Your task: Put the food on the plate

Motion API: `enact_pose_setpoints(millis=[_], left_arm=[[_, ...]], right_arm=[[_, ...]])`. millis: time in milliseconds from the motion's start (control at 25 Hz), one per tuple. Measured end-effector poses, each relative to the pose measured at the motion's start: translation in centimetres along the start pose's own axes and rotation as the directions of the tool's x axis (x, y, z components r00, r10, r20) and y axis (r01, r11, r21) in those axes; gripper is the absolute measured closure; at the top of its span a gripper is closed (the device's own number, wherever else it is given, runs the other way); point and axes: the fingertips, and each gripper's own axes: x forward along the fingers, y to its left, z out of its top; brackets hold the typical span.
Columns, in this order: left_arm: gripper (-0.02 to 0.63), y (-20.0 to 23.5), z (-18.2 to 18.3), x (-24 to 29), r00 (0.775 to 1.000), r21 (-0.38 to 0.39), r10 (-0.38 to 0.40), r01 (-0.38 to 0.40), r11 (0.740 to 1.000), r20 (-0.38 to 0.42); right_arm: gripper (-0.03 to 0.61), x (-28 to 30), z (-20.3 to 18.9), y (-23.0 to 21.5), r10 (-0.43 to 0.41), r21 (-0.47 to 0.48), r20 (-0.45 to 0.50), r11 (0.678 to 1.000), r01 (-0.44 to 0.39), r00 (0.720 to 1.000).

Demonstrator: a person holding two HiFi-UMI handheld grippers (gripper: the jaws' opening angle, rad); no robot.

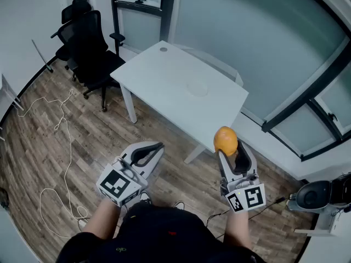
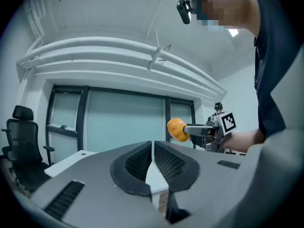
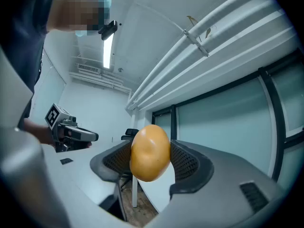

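White table point(image 1: 181, 86) on wood floor point(image 1: 38, 147), black chairs point(image 1: 88, 43) beyond its far-left corner. Right gripper point(image 1: 229, 151) clamps orange fruit point(image 1: 225, 139); left gripper point(image 1: 159, 146) closed, empty.

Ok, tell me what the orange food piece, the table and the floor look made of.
The orange food piece looks like a plastic or foam replica: smooth, slight sheen, one shallow dent. The table has a white matte top, likely laminate or painted board. The floor shows wood-grain planks, wood or laminate.
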Motion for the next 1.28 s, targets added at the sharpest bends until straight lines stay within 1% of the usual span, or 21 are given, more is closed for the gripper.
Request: enact_pose_setpoints(millis=[600,840,1080,1280], left_arm=[[0.578,0.3,0.1,0.6,1.000,-0.002,0.010,-0.010,1.000,-0.001],[0.578,0.8,-0.7,0.4,1.000,-0.006,0.002,-0.002,1.000,-0.021],[0.578,2.1,-0.4,-1.0,1.000,-0.012,-0.002,0.002,1.000,-0.003],[0.578,4.2,-0.5,-3.0,1.000,-0.005,-0.011,0.011,1.000,0.002]], right_arm=[[0.302,0.9,-0.1,-0.4,0.016,-0.005,-0.002,1.000,-0.016,1.000],[0.303,1.2,-0.6,-0.6,-0.005,-0.008,-0.019,1.000,0.005,1.000],[0.303,2.5,-0.7,0.9,-0.007,-0.008,-0.024,1.000,0.007,1.000],[0.304,4.3,-0.4,3.3,-0.014,-0.016,-0.016,1.000,0.014,1.000]])
